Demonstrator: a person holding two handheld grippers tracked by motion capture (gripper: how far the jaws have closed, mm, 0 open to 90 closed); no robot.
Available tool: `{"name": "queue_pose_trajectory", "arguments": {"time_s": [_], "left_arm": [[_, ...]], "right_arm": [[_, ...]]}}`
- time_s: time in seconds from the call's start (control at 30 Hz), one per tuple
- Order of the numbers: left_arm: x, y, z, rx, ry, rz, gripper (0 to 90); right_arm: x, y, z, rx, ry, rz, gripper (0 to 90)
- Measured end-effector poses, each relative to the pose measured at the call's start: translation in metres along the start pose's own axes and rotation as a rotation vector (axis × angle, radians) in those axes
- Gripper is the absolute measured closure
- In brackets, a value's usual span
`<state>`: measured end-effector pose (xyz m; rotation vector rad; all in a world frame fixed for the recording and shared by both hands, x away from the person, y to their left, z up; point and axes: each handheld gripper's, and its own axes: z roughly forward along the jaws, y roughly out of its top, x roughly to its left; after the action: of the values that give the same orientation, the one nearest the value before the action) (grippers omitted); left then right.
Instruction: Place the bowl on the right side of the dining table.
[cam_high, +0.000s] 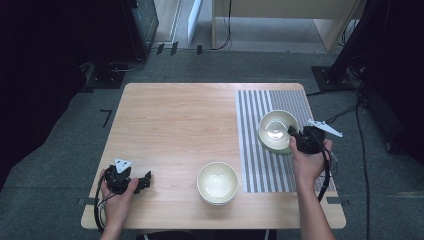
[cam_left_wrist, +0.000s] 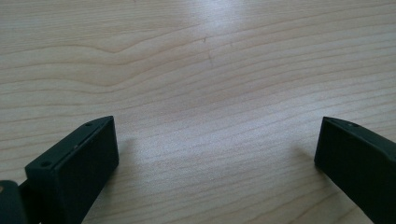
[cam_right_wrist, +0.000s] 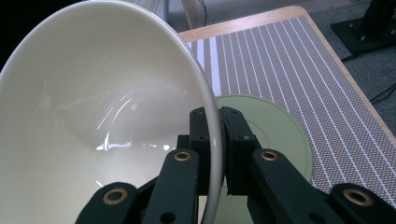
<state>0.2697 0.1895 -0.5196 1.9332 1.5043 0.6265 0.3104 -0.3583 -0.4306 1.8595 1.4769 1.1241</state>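
Note:
A cream bowl (cam_high: 276, 130) sits tilted over the striped placemat (cam_high: 260, 165) at the right of the table. My right gripper (cam_high: 291, 131) is shut on its near rim. In the right gripper view one jaw is inside and one outside the bowl (cam_right_wrist: 93, 121), where my right gripper (cam_right_wrist: 212, 116) pinches the thin rim. The pale green outer side of the bowl shows to the right of the rim. A second cream bowl (cam_high: 217, 183) stands on the bare wood near the front edge. My left gripper (cam_high: 146, 180) rests low at the front left, open over bare wood (cam_left_wrist: 217, 126).
The wooden table (cam_high: 180, 120) has the grey striped placemat covering its right part. Cables trail from both grippers over the front edge. Dark equipment stands on the floor at the left and right of the table.

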Motion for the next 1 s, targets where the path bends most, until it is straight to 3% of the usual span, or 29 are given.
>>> {"name": "queue_pose_trajectory", "arguments": {"time_s": [0.33,1.0], "left_arm": [[0.000,0.000,0.000,0.000,0.000,0.000,0.0],[0.000,0.000,0.000,0.000,0.000,0.000,0.0]], "right_arm": [[-0.007,-0.001,0.013,0.040,-0.017,0.019,84.8],[-0.029,0.007,0.044,0.169,-0.074,0.135,84.8]]}}
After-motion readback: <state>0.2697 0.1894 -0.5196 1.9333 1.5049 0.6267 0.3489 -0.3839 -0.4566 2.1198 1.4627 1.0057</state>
